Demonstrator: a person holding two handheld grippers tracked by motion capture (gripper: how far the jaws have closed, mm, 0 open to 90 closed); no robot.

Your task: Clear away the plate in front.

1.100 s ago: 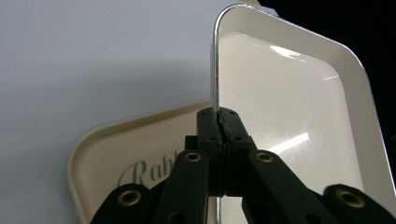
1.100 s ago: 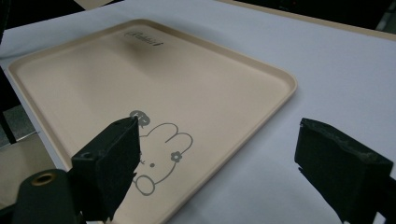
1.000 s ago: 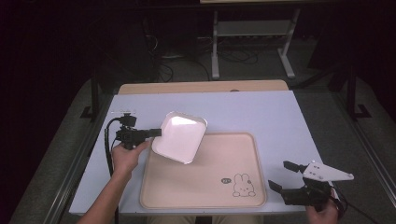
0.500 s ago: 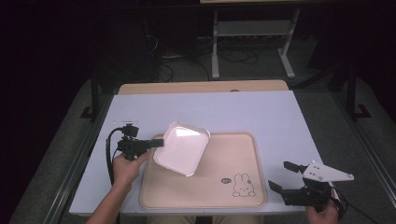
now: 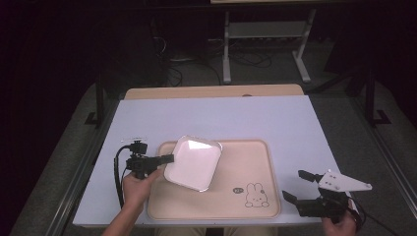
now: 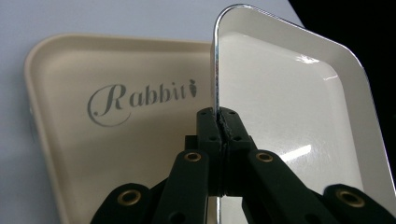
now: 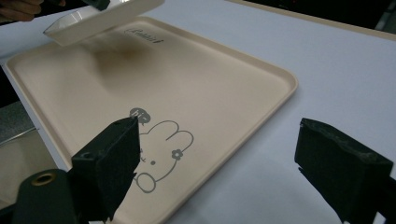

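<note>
Two black jaws of the left gripper (image 6: 219,122) are pinched tight on the metal rim of the white dish (image 6: 289,116), clamping its near edge so the dish stands tilted in the air. From above, the left gripper (image 5: 164,159) holds that dish (image 5: 193,162) over the upper left part of the beige tray (image 5: 246,209), its far edge hanging past the tray's back rim. In the right gripper view the dish (image 7: 100,18) clearly floats above the tray (image 7: 261,65), throwing a soft shadow on it, so it is not yet set down.

Farther out, the right gripper (image 5: 297,186) waits at the tray's lower right corner, off the tray and over the pale table (image 5: 275,118), its jaws spread wide with nothing between them. The rabbit drawing (image 5: 254,194) lies near it, uncovered.

Judging by this, the carrying is well advanced: the dish is gripped, lifted and brought over the tray. What seems left is to level it, lower it onto the tray's floor and let go. The right gripper has no part in it so far.
</note>
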